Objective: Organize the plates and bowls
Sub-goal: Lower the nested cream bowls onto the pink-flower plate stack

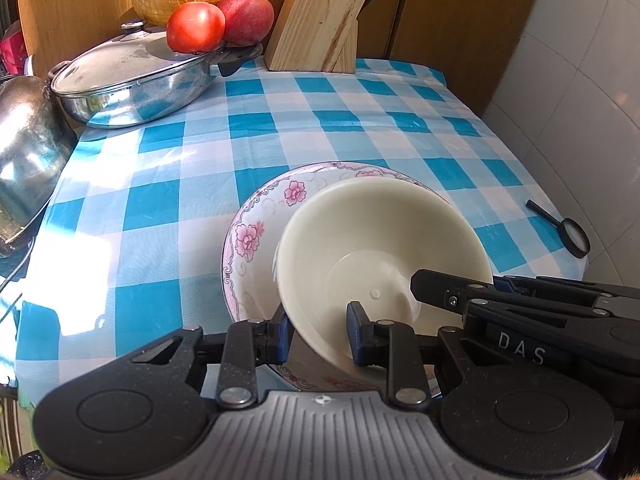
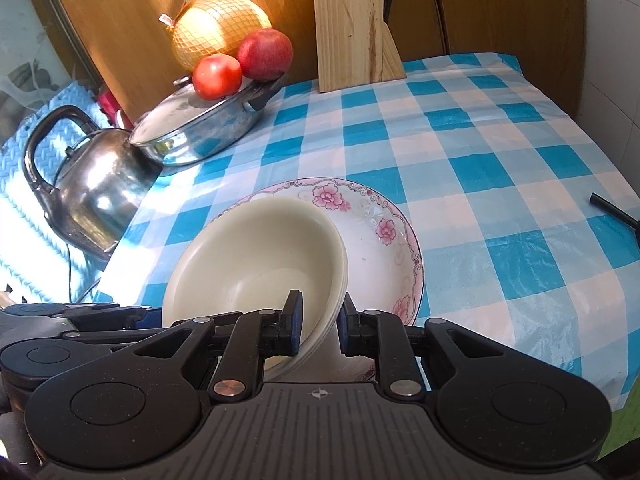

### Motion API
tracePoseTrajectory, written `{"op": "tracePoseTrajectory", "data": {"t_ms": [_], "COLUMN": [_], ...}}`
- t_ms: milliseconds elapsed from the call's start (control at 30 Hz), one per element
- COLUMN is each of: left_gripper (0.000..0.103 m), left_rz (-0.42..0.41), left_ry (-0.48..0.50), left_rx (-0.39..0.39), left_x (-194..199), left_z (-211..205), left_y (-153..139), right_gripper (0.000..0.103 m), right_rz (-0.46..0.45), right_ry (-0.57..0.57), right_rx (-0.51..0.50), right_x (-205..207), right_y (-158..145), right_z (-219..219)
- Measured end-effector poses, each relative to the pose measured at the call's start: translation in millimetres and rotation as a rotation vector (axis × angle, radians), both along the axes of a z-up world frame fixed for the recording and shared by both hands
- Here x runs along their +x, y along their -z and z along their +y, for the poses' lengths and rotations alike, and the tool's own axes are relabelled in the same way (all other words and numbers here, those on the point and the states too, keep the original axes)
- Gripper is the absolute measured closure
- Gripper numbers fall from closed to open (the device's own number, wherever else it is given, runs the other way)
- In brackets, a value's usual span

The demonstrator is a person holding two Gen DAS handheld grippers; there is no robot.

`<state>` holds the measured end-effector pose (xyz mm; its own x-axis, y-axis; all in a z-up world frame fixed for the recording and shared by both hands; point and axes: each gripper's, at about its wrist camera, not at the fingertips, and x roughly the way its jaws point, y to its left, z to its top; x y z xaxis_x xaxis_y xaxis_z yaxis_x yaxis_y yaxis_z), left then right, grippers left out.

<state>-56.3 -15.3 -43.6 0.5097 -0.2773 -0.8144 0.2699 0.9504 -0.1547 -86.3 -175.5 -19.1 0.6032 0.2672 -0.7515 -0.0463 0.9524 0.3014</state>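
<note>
Nearest, the left gripper (image 1: 319, 330) is clamped narrow on the near rim of the cream bowl (image 1: 384, 240). The right gripper (image 2: 319, 322) grips the same rim from the other side, one pad inside and one outside. The bowl is tilted and sits over the floral plate (image 2: 380, 236) on the checked tablecloth (image 1: 160, 168). Risk: uneven pull between the two grips may twist the bowl free or knock it against the plate. Beyond stand the lidded pan (image 1: 132, 84) and the knife block (image 1: 320, 20).
</note>
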Motion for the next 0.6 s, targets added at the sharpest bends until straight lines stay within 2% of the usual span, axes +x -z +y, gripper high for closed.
{"op": "tracePoseTrajectory", "data": {"t_ms": [467,600], "left_gripper": [0.082,0.082], "left_rz": [0.021,-0.027], "left_ry": [0.006,-0.012], "left_rx": [-0.022,0.027], "left_x": [10,10], "left_z": [0,-2], "left_y": [-1,-4], "right_gripper": [0.075,0.072], "right_rz": [0.037,0.029], "right_ry": [0.005,0.017], "right_rx": [-0.004,0.009], "right_x": [4,7], "right_y": [-2,0], "right_z": [-4,-7]}}
